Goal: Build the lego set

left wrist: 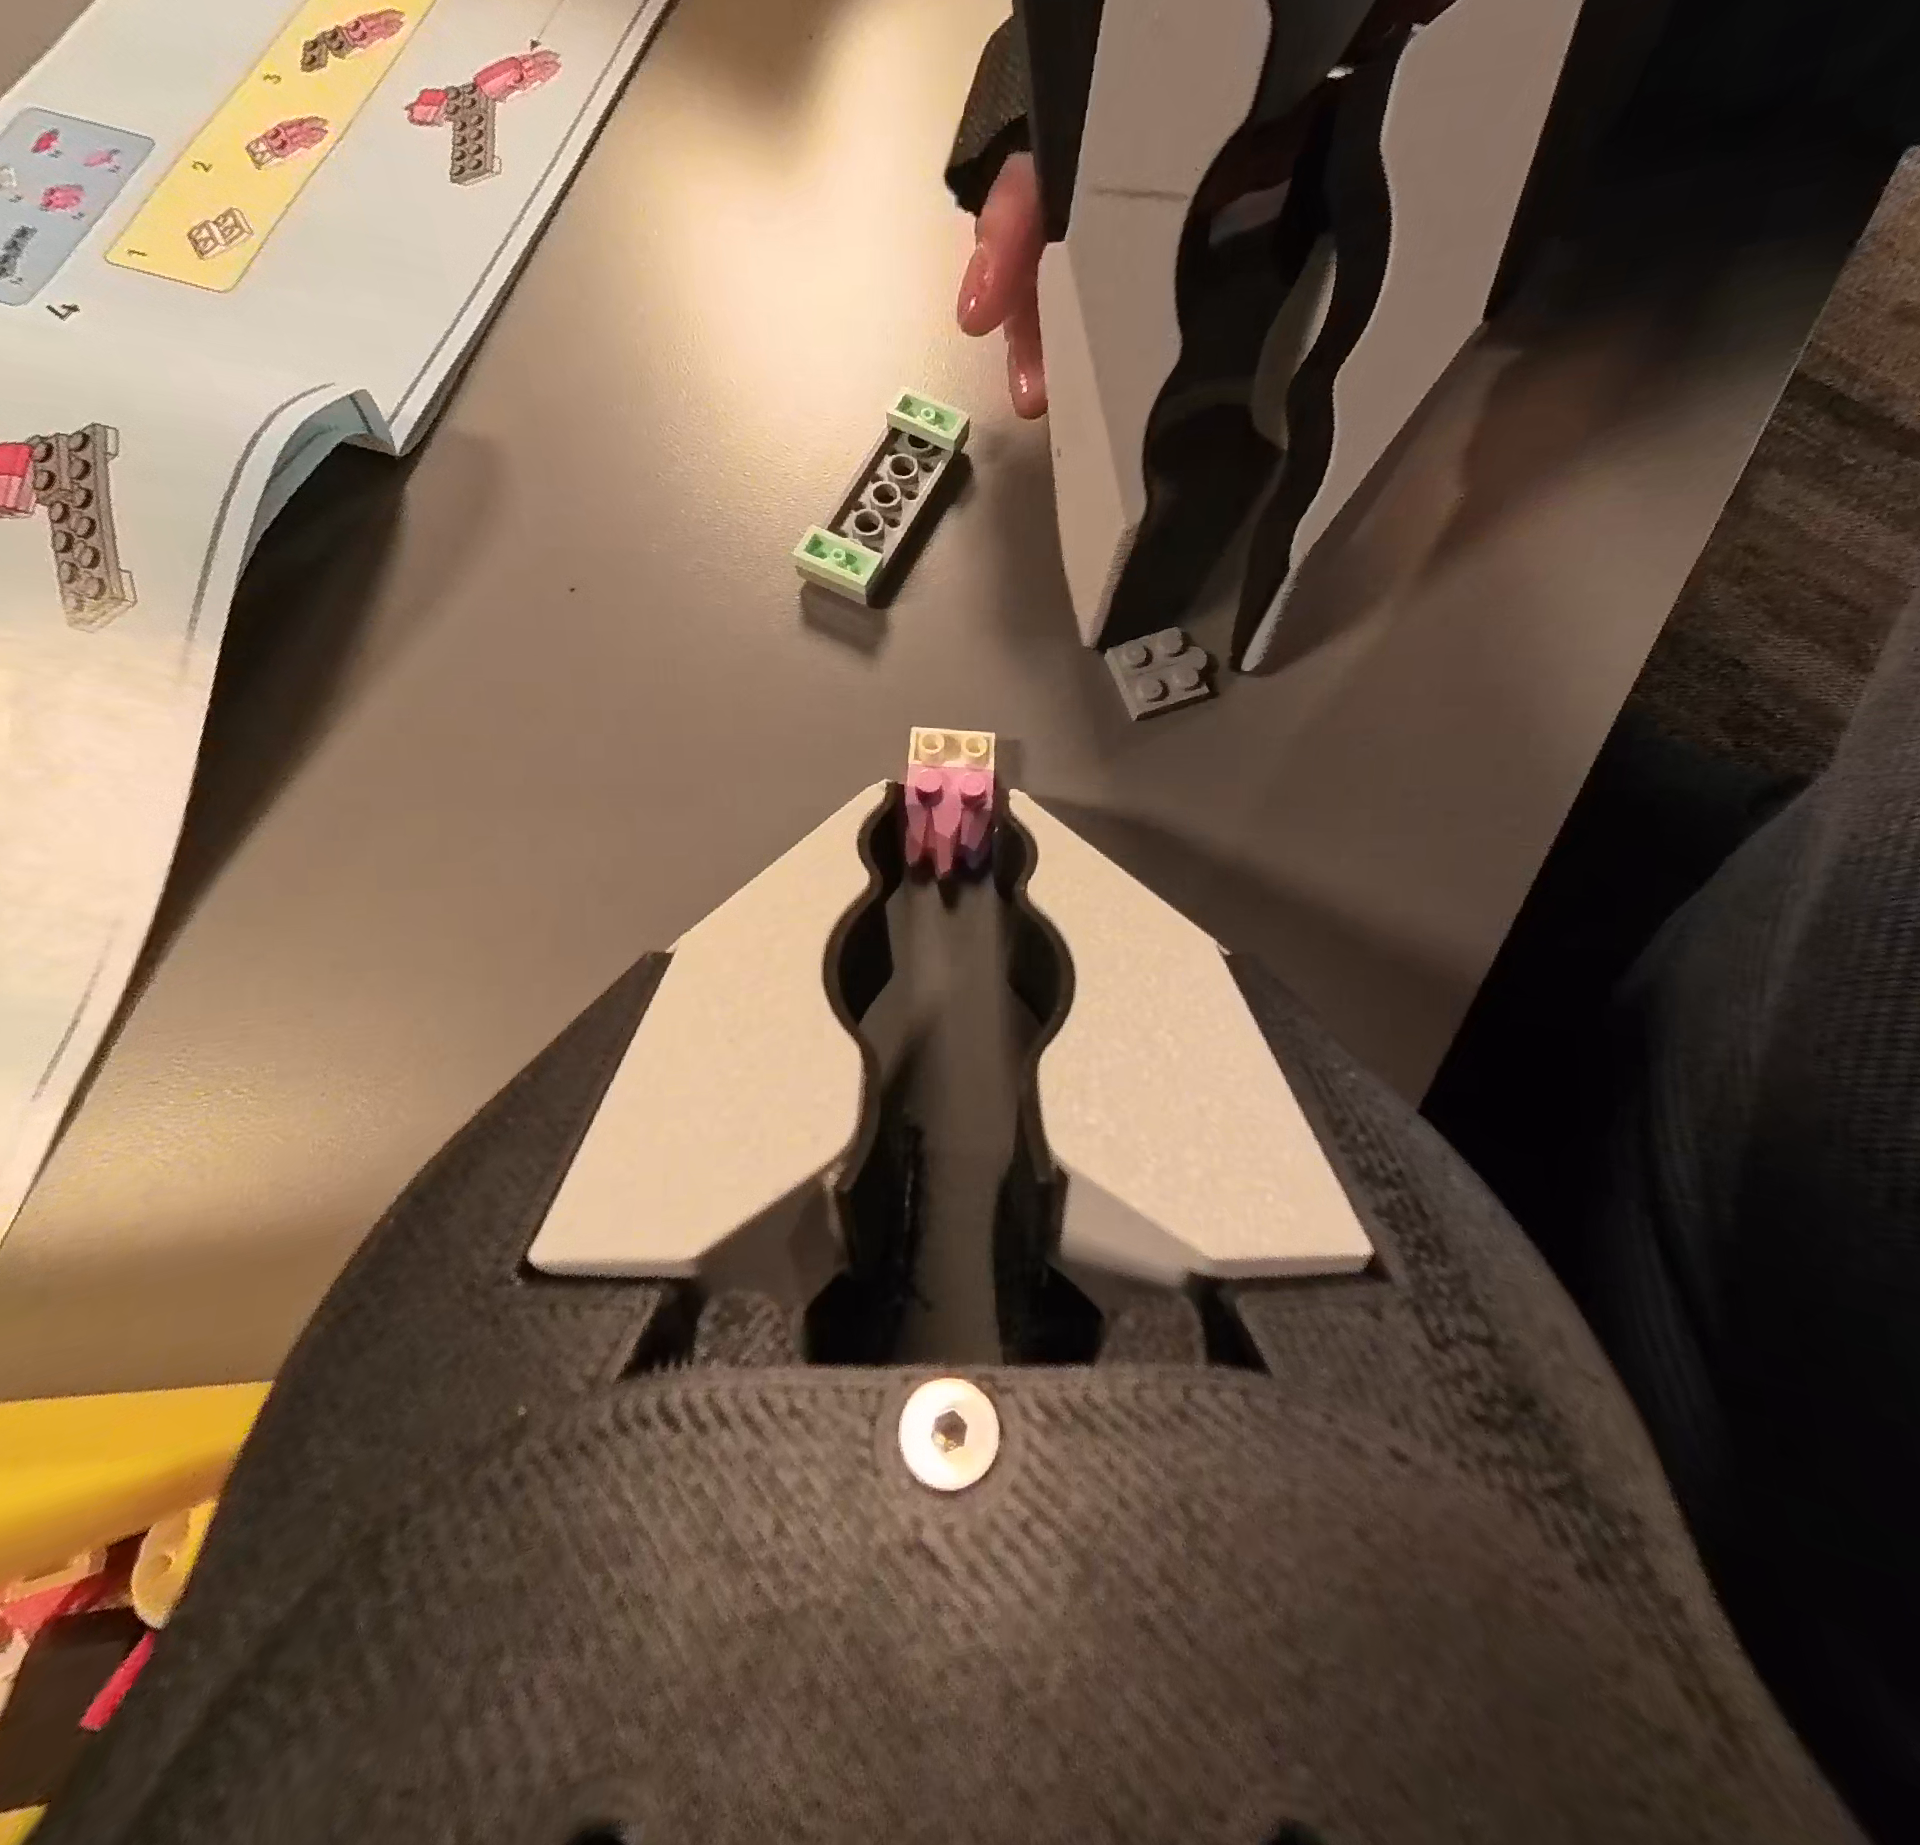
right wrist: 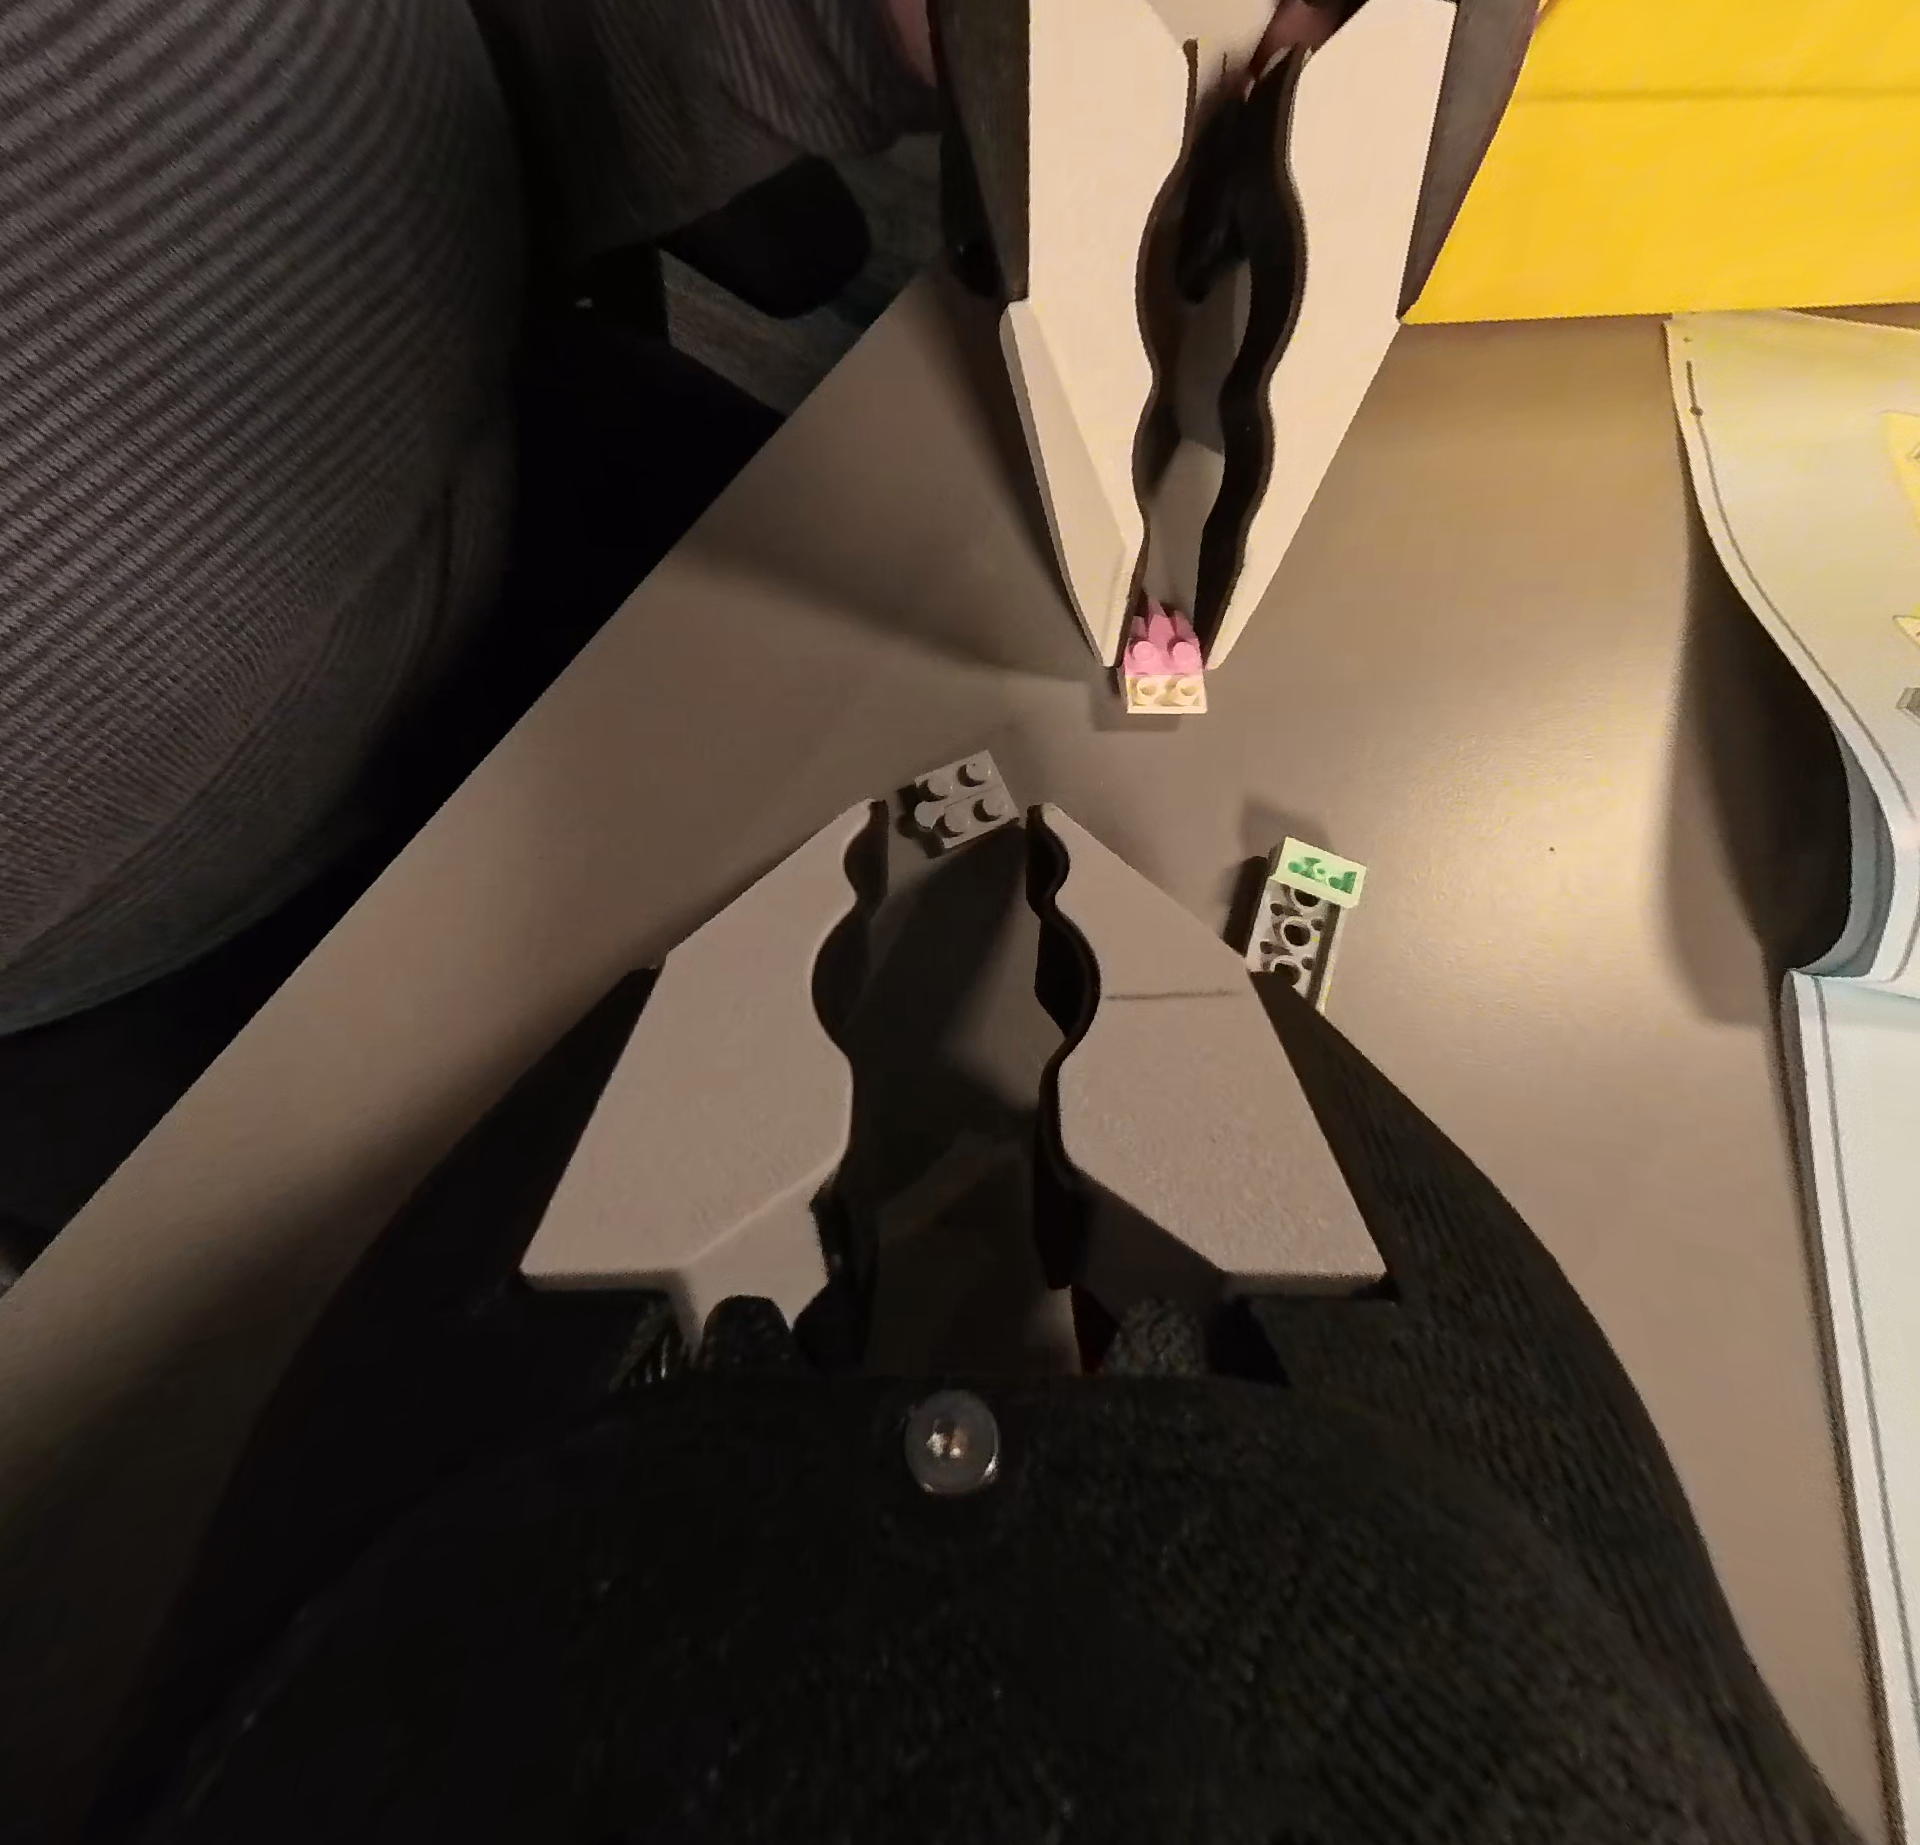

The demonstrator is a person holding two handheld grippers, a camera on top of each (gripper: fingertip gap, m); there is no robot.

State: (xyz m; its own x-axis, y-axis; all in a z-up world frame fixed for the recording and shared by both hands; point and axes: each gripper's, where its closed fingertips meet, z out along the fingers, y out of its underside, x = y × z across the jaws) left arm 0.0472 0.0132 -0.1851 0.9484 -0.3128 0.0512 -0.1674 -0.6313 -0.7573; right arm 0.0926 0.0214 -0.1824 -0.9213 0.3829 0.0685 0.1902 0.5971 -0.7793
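Note:
My left gripper (left wrist: 948,793) is shut on a small pink piece (left wrist: 943,821) joined to a cream brick (left wrist: 953,748), low over the brown table (left wrist: 582,756). The right wrist view shows the same grasp (right wrist: 1166,657), with both pads against the pink piece (right wrist: 1162,650). My right gripper (right wrist: 956,813) is open, its tips down at the table on either side of a flat grey four-stud plate (right wrist: 961,803). The plate lies turned between the tips, with a gap to one pad. In the left wrist view the plate (left wrist: 1158,675) also lies between those tips.
A grey brick with green tiles at both ends (left wrist: 885,494) lies studs-down nearby, also in the right wrist view (right wrist: 1304,922). An open instruction booklet (left wrist: 260,185) lies beyond it. A yellow box (right wrist: 1662,133) stands behind the left gripper. The table edge and a person's legs (left wrist: 1766,964) are close. Some 5 cm of space lies between my two pairs of fingers.

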